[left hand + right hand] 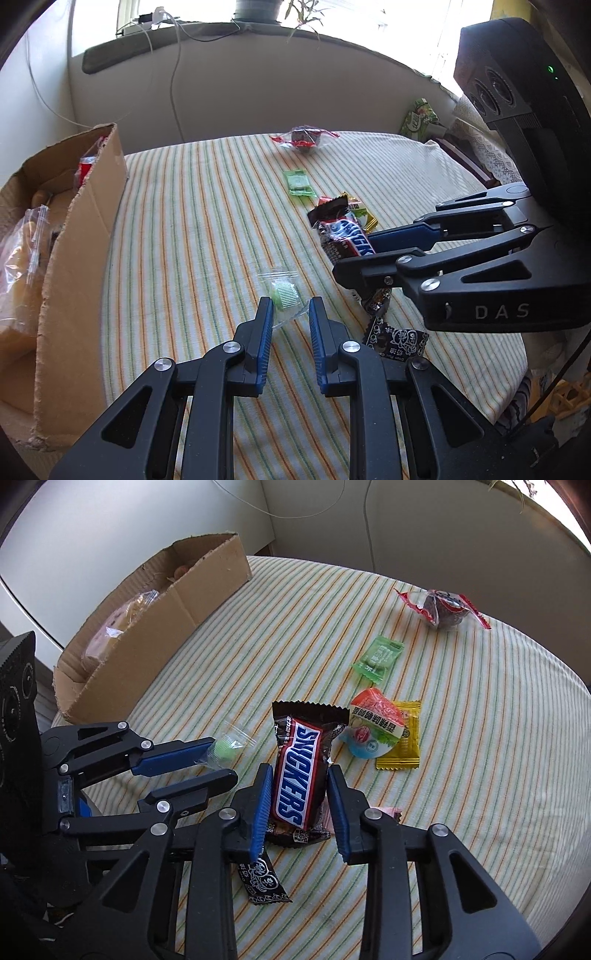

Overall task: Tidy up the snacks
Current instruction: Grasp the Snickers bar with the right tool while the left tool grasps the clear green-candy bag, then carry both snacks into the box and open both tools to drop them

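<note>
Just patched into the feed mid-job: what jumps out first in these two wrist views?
The Snickers bar dominates: it lies between the right gripper's blue pads at the middle of the striped tablecloth. Just to its left, the left gripper has its tips at a small clear packet with a green sweet. The cardboard box at the table's left edge already holds bagged snacks.

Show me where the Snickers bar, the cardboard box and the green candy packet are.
Snickers bar (295, 779): right wrist view, wrapper's middle.
Cardboard box (207, 587): right wrist view, long side wall.
Green candy packet (377, 659): right wrist view, packet's centre.
</note>
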Action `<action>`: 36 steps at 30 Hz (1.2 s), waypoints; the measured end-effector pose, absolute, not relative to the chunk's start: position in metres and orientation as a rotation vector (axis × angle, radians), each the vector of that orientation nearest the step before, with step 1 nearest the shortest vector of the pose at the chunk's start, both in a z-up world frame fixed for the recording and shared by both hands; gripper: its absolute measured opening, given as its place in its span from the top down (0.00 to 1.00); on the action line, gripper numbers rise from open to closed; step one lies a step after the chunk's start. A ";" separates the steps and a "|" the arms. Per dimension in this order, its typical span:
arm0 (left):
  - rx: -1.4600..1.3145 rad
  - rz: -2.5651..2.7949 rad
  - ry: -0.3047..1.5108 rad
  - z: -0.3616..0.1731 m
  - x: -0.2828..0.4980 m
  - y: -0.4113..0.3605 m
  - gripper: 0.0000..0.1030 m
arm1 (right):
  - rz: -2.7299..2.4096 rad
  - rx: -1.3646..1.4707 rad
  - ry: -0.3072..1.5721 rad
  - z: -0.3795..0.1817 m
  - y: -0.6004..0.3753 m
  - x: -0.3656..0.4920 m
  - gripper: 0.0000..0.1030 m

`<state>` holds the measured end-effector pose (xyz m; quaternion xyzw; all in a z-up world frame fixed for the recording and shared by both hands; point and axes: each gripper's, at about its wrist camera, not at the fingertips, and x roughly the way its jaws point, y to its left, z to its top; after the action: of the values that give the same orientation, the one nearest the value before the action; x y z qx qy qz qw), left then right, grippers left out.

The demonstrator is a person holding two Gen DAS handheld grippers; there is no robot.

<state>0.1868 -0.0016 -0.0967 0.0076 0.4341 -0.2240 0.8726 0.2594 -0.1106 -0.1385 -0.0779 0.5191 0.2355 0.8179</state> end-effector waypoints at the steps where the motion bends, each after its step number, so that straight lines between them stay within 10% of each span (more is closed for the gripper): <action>1: 0.010 -0.467 0.898 -0.093 0.186 0.000 0.82 | 0.504 -0.158 1.097 -0.134 -0.113 0.259 0.71; 36: -0.252 -0.159 0.636 -0.021 0.195 0.153 0.82 | 0.775 -0.129 0.933 -0.069 0.005 0.241 0.71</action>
<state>0.1952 0.1529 -0.0208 -0.1234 0.3117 -0.0781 0.9389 0.2410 0.0048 -0.0687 -0.0604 0.4382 0.3639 0.8197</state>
